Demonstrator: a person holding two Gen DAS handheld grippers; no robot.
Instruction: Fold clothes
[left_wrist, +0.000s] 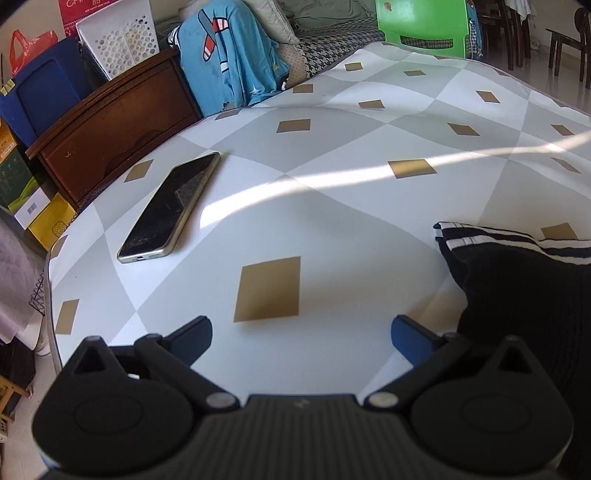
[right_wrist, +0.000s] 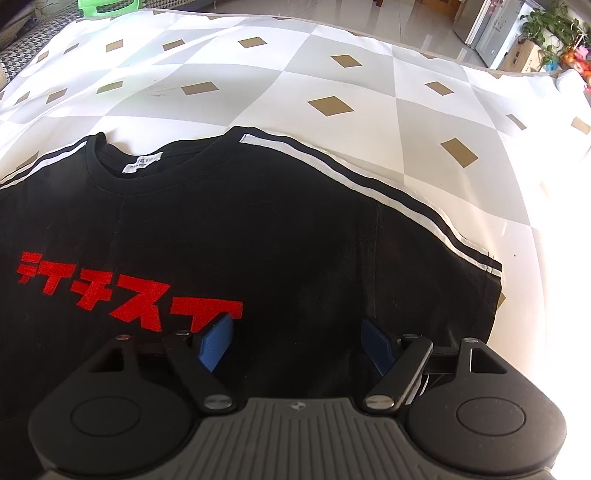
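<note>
A black T-shirt (right_wrist: 258, 229) with red lettering and white shoulder stripes lies flat, front up, on the checked tablecloth (right_wrist: 332, 74). My right gripper (right_wrist: 297, 341) hovers over its chest, open, blue pads apart with only flat cloth under them. In the left wrist view one striped sleeve of the shirt (left_wrist: 517, 280) shows at the right. My left gripper (left_wrist: 301, 336) stands open above bare tablecloth (left_wrist: 332, 229), left of that sleeve, with nothing between its fingers.
A dark phone (left_wrist: 171, 208) lies on the table to the left. Beyond the table's left edge stand a brown wooden cabinet (left_wrist: 110, 129), boxes and a white basket (left_wrist: 118, 40). A blue garment (left_wrist: 229, 55) hangs at the back near a green chair (left_wrist: 421, 22).
</note>
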